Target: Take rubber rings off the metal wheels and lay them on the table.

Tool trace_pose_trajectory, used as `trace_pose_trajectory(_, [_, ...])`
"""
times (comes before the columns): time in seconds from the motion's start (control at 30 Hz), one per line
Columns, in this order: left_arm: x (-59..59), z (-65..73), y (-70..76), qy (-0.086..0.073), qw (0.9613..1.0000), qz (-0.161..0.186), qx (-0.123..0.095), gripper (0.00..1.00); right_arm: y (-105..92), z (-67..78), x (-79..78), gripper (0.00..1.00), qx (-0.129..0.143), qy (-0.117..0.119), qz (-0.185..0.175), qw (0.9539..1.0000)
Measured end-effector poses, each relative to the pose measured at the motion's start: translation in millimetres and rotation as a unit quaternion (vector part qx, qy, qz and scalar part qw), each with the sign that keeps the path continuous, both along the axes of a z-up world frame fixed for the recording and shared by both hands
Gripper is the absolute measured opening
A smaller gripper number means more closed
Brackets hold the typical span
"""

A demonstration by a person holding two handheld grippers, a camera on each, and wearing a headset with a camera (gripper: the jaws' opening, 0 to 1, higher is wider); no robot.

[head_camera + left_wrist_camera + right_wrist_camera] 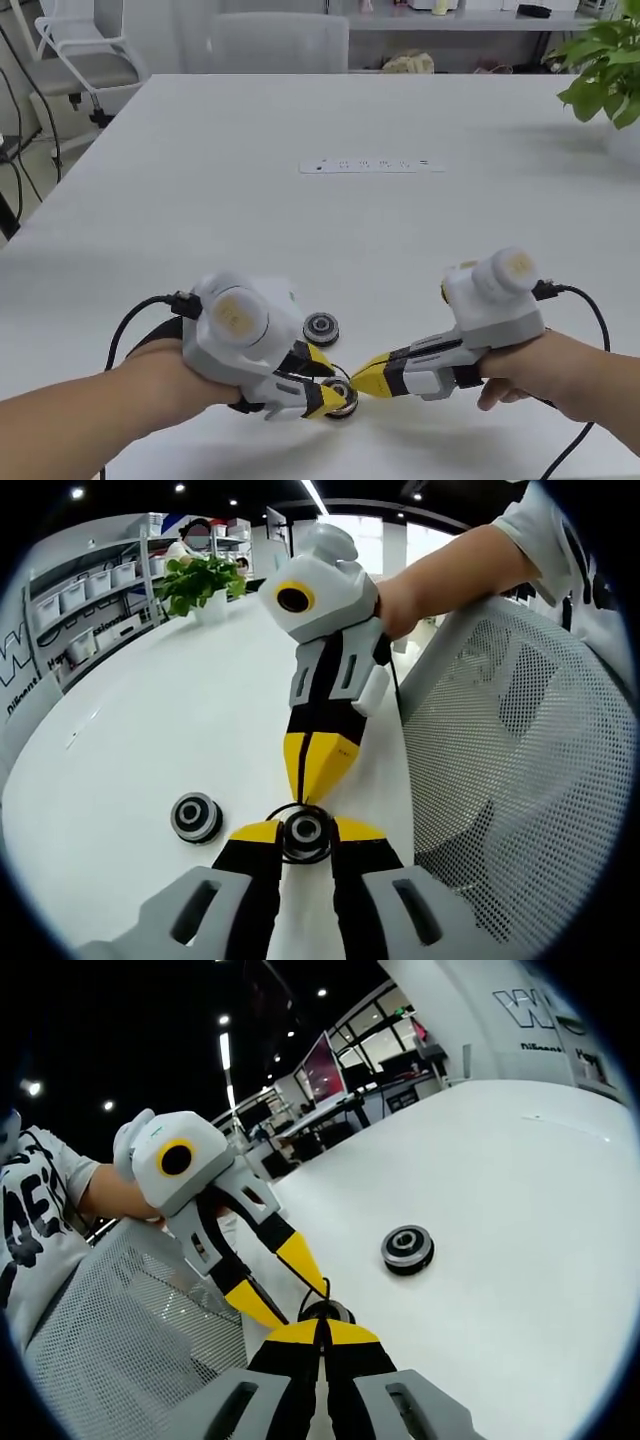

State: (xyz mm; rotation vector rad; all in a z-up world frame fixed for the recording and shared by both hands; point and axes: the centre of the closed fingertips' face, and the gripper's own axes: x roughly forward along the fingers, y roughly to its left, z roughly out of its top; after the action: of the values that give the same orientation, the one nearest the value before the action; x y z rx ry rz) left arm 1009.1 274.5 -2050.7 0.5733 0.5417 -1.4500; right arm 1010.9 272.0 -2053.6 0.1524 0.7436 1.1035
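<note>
Surroundings: a loose metal wheel [321, 327] with a dark outer band is seen lying flat on the white table [300, 230], just beyond the left gripper [328, 385] and touching neither claw. A white power strip [372, 166] is laid across mid-table, well beyond it. A potted plant [603, 72] is set at the far right corner, and an empty chair [280, 42] is seen past the far edge.
Obstruction: nothing but the loose wheel is found near the jaws. A black cable is looped out behind each gripper, toward the near edge.
Left claw: closed on the held wheel [305, 836], which is clamped between both yellow tips, low over the table near its near edge.
Right claw: the right gripper [362, 380] is met tip to tip with the left. Its jaws are pressed together on the thin black rubber ring [280, 809], which is drawn partly off the held wheel on the side facing that gripper.
Edges: the near table edge is just beneath the hands, and a mesh chair back [500, 770] stands right beside it.
Open room: bare tabletop is spread to the left, to the right and far out to the power strip.
</note>
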Motion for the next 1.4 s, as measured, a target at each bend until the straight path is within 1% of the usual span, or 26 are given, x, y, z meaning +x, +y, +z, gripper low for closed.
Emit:
trace_pose_trajectory(0.07, [-1.7, 2.6, 0.2, 0.002, 1.0000, -0.001, -0.004, 0.15, -0.5, 0.5, 0.3, 0.00, 0.001, -0.001, -0.001, 1.0000])
trace_pose_trajectory(0.13, [-3.1, 5.8, 0.6, -0.001, 1.0000, -0.001, -0.009, 0.16, -0.9, 0.7, 0.1, 0.00, 0.001, 0.000, -0.002, 1.0000])
trace_pose_trajectory(0.2, [-4.9, 9.8, 1.0, 0.004, 0.9999, -0.001, -0.016, 0.17, -0.9, 1.2, -0.2, 0.00, 0.001, -0.001, -0.002, 1.0000])
trace_pose_trajectory(0.33, [-5.9, 17.8, 4.3, 0.007, 0.9996, 0.001, -0.028, 0.20, -0.6, 2.5, 0.2, 0.00, 0.004, 0.000, -0.004, 1.0000])
trace_pose_trajectory(0.43, [-3.6, 22.9, 10.1, 0.006, 0.9994, 0.007, -0.034, 0.21, 0.1, 2.7, -1.2, 0.00, 0.003, 0.000, -0.003, 1.0000])
trace_pose_trajectory(0.53, [-2.1, 29.0, 18.0, 0.010, 0.9987, 0.021, -0.045, 0.22, 0.7, 2.7, -1.7, 0.00, 0.002, 0.000, -0.002, 1.0000])
trace_pose_trajectory(0.6, [-2.5, 31.1, 23.2, 0.011, 0.9984, 0.026, -0.048, 0.22, 1.5, 3.4, -2.0, 0.00, 0.003, 0.000, -0.002, 1.0000])
trace_pose_trajectory(0.77, [-1.3, 37.9, 36.1, 0.004, 0.9981, 0.035, -0.051, 0.26, 3.2, 5.3, -2.5, 0.00, 0.002, -0.001, 0.000, 1.0000])
trace_pose_trajectory(0.97, [0.1, 46.9, 47.6, 0.002, 0.9969, 0.048, -0.062, 0.31, 5.3, 7.7, -2.4, 0.00, 0.001, -0.004, 0.001, 1.0000])
trace_pose_trajectory(1.2, [-1.1, 51.2, 58.7, 0.001, 0.9957, 0.060, -0.070, 0.36, 10.4, 13.5, -1.2, 0.00, 0.002, -0.007, 0.003, 1.0000])
trace_pose_trajectory(1.4, [-1.2, 52.6, 69.4, 0.000, 0.9947, 0.070, -0.076, 0.38, 16.9, 14.7, 2.4, 0.00, 0.005, -0.006, 0.000, 1.0000])
